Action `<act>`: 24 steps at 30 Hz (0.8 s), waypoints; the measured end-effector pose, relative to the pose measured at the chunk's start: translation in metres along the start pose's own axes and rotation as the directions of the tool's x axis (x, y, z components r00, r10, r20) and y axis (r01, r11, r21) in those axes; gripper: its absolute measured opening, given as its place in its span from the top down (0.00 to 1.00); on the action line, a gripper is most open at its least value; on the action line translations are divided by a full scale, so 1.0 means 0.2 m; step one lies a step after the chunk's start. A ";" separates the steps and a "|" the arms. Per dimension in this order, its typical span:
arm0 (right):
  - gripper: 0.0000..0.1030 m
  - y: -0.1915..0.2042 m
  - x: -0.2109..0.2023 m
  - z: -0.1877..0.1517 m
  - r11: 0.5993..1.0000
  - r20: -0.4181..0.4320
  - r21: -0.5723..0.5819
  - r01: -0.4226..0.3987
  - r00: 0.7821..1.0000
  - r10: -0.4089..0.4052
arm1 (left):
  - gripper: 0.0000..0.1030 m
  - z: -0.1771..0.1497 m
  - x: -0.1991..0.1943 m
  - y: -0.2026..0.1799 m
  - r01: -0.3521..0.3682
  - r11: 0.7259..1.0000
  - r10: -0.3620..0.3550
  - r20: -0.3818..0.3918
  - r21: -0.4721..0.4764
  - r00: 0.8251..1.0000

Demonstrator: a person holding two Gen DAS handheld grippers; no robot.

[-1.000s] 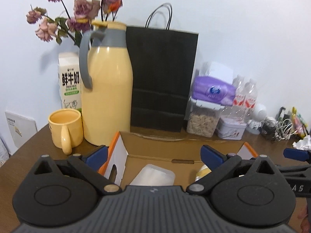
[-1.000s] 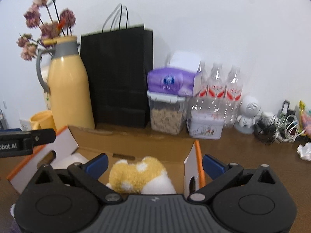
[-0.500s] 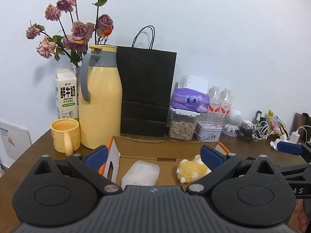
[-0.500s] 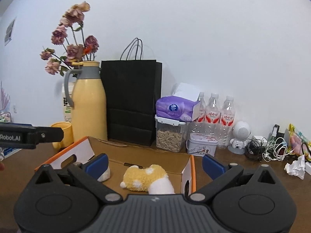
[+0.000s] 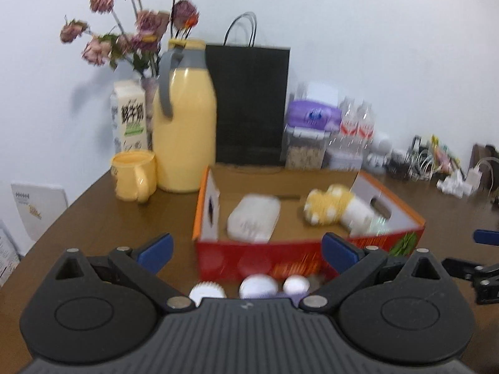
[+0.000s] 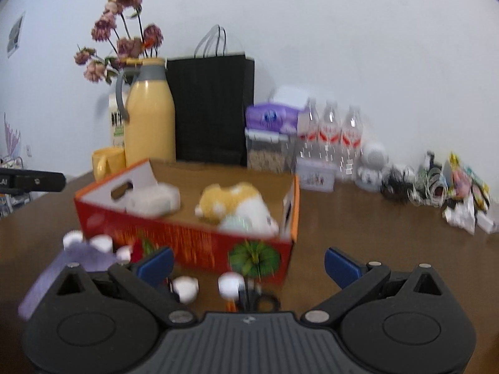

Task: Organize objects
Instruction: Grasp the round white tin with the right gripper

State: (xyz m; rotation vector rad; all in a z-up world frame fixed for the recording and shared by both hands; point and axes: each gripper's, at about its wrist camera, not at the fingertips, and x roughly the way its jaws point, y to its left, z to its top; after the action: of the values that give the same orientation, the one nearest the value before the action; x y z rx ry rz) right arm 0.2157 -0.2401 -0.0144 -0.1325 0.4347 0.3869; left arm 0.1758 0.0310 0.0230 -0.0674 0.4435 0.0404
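Red cardboard, printed with fruit, forms the open box (image 5: 259, 260) that sits mid-bench in the left wrist view, and inside it lie a pale translucent container (image 5: 254, 216) toward the left wall and a yellow-and-white plush toy (image 5: 335, 208) toward the right. The left tongs (image 5: 246, 251) stand wide apart and hold nothing, hovering short of the box's near wall. Just in front of that wall, three white round caps (image 5: 259, 286) on something purple peek over the tool body; these look like the next item to pack, so a good approach would be to drop low, straddle the piece squarely and close only once both blue pads flank it. Motion blur smears everything here, and most of the purple piece is hidden, so its shape cannot be told. In the right wrist view the right tongs (image 6: 248, 263) are likewise spread and empty. Near the front bench edge lie the purple item (image 6: 78, 257) at the left and two small white pieces (image 6: 207, 285) beside a dark object (image 6: 255, 300) that may be scissors, though blur and the tool body make that uncertain. The plush's far end sinks behind the box wall, and the bench's near edge is cut off.
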 end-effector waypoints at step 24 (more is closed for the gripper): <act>0.54 -0.04 0.11 -0.26 0.997 -0.188 0.072 -0.024 0.982 0.037 | 0.00 -0.22 -0.04 0.13 -0.022 0.997 0.013 -0.113 -0.076 0.993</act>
State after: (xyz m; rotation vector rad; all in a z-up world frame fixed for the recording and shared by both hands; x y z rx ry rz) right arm 0.2171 -0.2512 -0.0706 -0.0954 0.6377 0.3908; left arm 0.1485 0.0538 -0.0141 -0.1419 0.5555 0.0711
